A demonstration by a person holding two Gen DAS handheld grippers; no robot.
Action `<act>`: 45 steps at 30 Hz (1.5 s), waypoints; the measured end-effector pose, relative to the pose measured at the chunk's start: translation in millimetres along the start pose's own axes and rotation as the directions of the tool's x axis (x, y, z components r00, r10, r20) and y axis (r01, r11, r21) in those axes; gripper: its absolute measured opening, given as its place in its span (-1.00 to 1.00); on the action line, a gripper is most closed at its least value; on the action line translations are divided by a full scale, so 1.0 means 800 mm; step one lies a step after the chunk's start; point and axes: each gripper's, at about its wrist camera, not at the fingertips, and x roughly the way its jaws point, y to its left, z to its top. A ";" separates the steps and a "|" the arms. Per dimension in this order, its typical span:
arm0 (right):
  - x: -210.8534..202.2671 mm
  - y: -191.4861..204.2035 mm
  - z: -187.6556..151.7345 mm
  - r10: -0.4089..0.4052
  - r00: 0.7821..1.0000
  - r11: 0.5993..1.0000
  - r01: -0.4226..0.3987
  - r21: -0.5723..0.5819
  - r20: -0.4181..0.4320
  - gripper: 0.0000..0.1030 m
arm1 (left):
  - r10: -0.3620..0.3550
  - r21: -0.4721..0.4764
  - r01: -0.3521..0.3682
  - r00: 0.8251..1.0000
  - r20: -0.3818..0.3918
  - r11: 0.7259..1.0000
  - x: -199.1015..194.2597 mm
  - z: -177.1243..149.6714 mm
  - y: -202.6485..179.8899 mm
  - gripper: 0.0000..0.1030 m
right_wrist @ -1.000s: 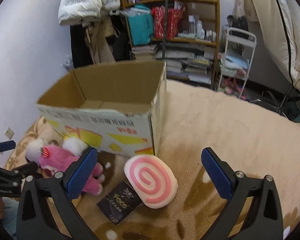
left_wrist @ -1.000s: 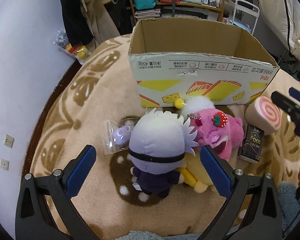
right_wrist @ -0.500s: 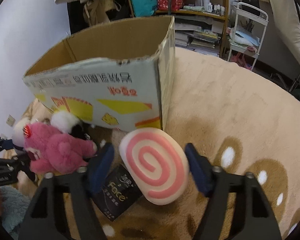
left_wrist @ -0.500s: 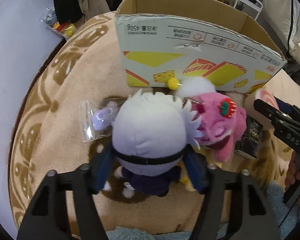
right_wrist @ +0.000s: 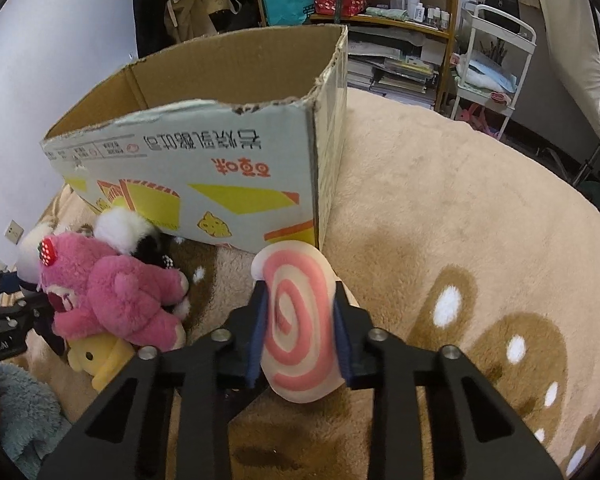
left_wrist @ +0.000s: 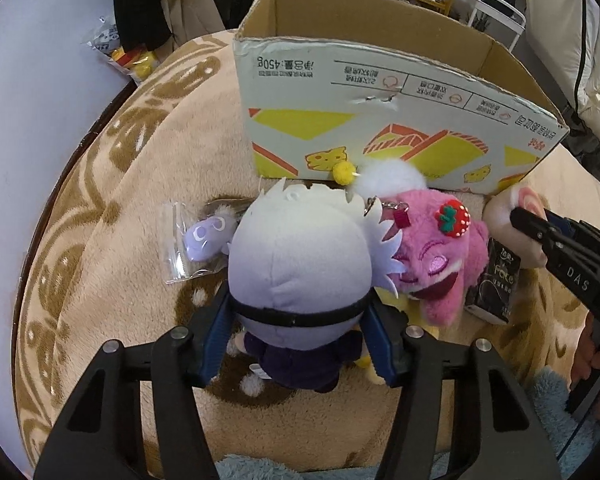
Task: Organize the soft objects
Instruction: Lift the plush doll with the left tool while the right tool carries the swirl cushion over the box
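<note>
A: What is the left gripper [left_wrist: 298, 334] doing?

B: Its 2 blue pads are squeezed on the white-haired doll [left_wrist: 300, 268], low in the middle of the left wrist picture. The pink plush [left_wrist: 436, 248], with a red strawberry on its head, leans on the doll's right side.

A: And the right gripper [right_wrist: 300, 330]?

B: It is clamped on the pink swirl cushion [right_wrist: 300, 324], in the lower middle of its picture, just in front of the box corner.

A: Any words?

B: The cardboard box [left_wrist: 380, 120] up top shows "450g", printed upside down. The black packet [left_wrist: 494, 286] at the right says "Face". The other gripper's side reads "DAS".

A: What else?

B: A small purple toy in a clear bag [left_wrist: 204, 236] lies left of the doll on the tan rug [left_wrist: 112, 208].
</note>
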 end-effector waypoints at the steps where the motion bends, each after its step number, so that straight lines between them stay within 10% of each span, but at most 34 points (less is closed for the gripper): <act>1: -0.001 -0.001 0.001 0.006 1.000 1.000 -0.006 0.000 0.002 -0.46 | 0.010 0.010 -0.010 1.000 0.004 1.000 -0.001 -0.001 -0.002 0.13; 23: -0.063 0.009 -0.006 -0.013 0.984 1.000 0.017 -0.022 0.178 -0.47 | 0.045 -0.065 -0.035 0.987 0.157 0.997 -0.063 -0.016 0.019 0.11; 35: -0.153 0.036 -0.009 -0.003 0.927 0.997 0.031 -0.067 0.374 -0.47 | 0.098 -0.096 -0.063 0.898 0.428 0.993 -0.157 -0.034 0.030 0.12; 45: -0.212 0.050 0.002 0.007 0.865 0.997 0.034 -0.073 0.502 -0.46 | 0.148 -0.077 -0.128 0.777 0.611 0.989 -0.221 -0.033 0.015 0.13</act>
